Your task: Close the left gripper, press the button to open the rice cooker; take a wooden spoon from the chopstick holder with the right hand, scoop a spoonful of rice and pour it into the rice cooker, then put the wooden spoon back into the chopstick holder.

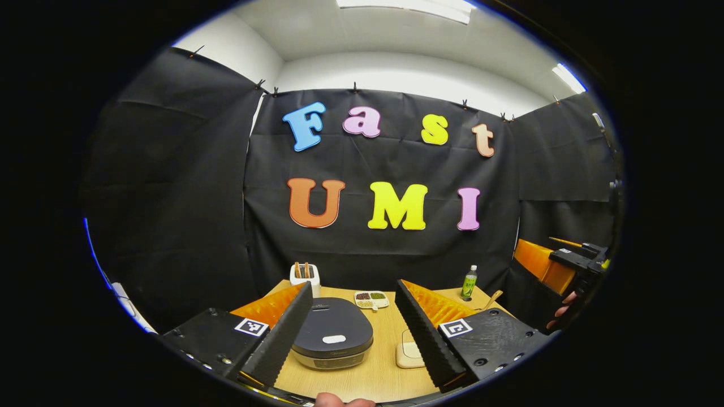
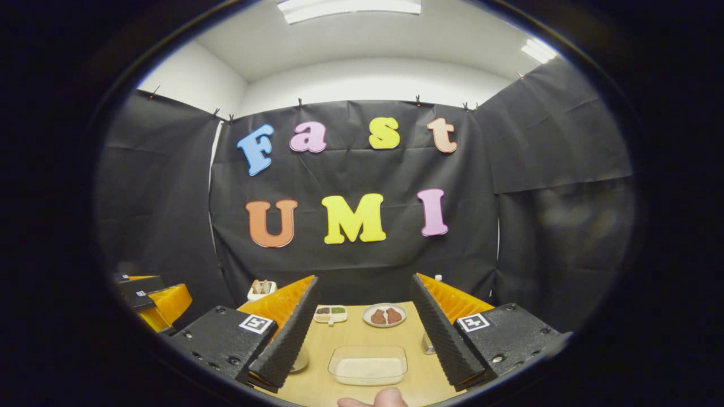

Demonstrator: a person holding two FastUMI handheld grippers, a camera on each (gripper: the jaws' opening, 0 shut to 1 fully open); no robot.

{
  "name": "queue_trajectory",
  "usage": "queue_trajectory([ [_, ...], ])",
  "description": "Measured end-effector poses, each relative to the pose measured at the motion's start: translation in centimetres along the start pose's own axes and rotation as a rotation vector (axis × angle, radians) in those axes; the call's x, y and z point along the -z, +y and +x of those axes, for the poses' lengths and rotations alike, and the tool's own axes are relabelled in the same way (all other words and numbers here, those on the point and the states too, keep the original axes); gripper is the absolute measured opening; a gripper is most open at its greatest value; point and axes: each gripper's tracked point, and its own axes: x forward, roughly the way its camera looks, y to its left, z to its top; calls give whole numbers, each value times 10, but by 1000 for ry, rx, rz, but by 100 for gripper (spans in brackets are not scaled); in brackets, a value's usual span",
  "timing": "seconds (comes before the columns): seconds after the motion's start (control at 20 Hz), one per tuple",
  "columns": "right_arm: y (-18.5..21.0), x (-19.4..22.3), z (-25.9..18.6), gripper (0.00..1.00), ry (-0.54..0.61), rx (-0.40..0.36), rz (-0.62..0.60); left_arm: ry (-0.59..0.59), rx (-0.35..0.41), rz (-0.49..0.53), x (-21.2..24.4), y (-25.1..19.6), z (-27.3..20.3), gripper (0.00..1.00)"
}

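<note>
Where black cloth walls close the booth under a white ceiling with strip lights, a light wooden table (image 1: 384,362) carries the stock. Item one: rice cooker (image 1: 334,339), dark rounded lid shut, pale oval button near its front edge, lighter band round the base; it sits low and flat between the fingers of the left gripper (image 1: 353,333), front panel facing 6 o'clock, long axis running 9 to 3. Item two: chopstick holder (image 1: 305,275), white, at 11 o'clock behind the cooker, with wooden handles standing upright in it. Item three: small divided dish (image 1: 371,299) of dark and green grains at 1 o'clock from the cooker. Item four: green bottle (image 1: 468,282), upright near the far right edge. Item five, in the right gripper view: clear shallow container (image 2: 368,364) holding white rice, lying between the fingers of the right gripper (image 2: 365,333); beyond it a round plate (image 2: 384,315) with brown pieces. Both grippers: jaws spread wide, holding nothing.
</note>
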Motion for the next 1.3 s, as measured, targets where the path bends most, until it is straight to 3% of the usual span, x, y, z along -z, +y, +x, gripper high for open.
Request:
queue_trajectory([
  [0.25,-5,13,11,100,28,-13,-7,53,-4,-17,15,-2,6,94],
  [0.85,-17,44,84,100,66,-115,-75,368,-101,-108,105,-4,49,93],
  [0.95,-22,57,101,100,88,-131,-67,436,-133,-106,124,0,59,81],
  [1.05,-31,68,118,100,117,-140,-50,501,-153,-102,140,5,70,63],
  [1.1,-37,73,127,100,128,-137,-54,530,-161,-99,148,8,74,48],
  [1.2,-53,80,145,100,137,-118,-72,581,-172,-103,159,14,86,33],
  [1.3,-62,90,159,100,156,-112,-52,622,-172,-126,165,18,93,30],
])
